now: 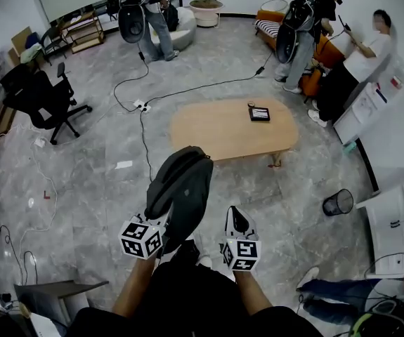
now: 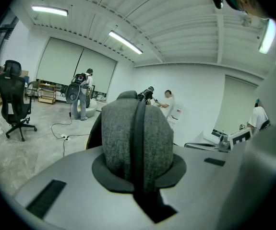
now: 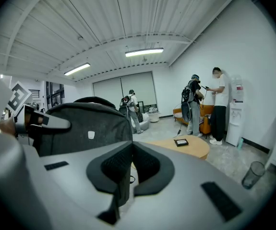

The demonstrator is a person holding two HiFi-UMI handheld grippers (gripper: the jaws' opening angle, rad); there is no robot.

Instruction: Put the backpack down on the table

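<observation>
A person stands on the near side of a low oval wooden table [image 1: 216, 137], a little short of its edge, with a hand-held gripper in each hand. The left gripper [image 1: 161, 220] has its jaws pinched on the top of a dark grey backpack [image 1: 182, 184], clamping a fold of woven fabric with a black strap running down its middle. The backpack hangs in the air from that single grip, over the floor in front of the table's near edge and not touching the tabletop. The right gripper [image 1: 235, 216] is just as far short of the table, beside the bag but apart from it. Its jaws are pressed together with nothing between them.

A small black device [image 1: 259, 113] lies toward the table's far edge.

The bag looks like soft cloth, so it will probably sag and slump once it lands rather than stand stiffly. It seems neither fragile nor slippery, and light enough for one pinch to carry. The top strap, where it is already held, looks the soundest place to grip. The free gripper could steady the bag's side or base as it goes down on the near part of the table, away from the device.
</observation>
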